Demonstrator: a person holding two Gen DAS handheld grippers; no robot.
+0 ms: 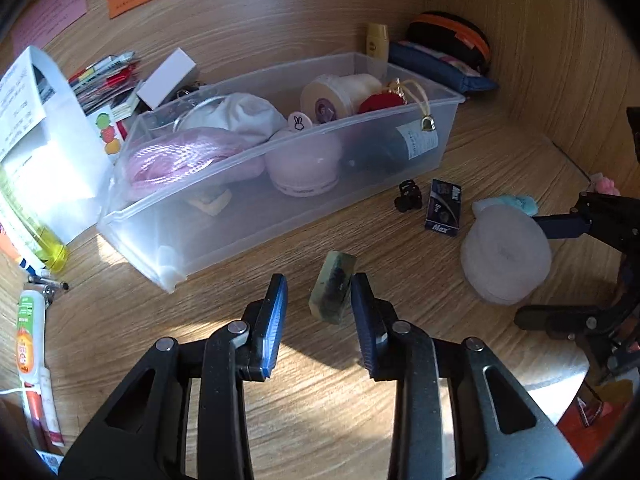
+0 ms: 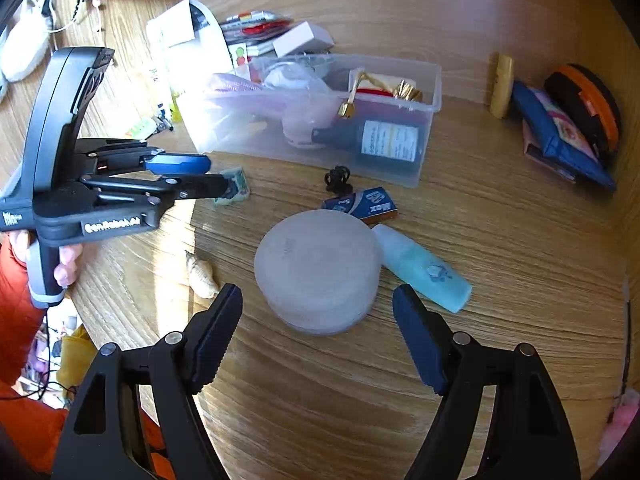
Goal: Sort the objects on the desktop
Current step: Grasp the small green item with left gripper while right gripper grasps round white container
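Left gripper (image 1: 320,312), jaws parted, brackets the small green rectangular eraser block (image 1: 333,293), ungripped, at six o'clock of the clear plastic bin (image 1: 248,216), presumably for binning. Right gripper (image 2: 318,340) hangs wide open, empty.

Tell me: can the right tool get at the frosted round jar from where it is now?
Probably yes. The right tool is open, with the frosted round jar straight ahead between its fingers. Only the blue bottle lying against the jar's right side may crowd one finger.
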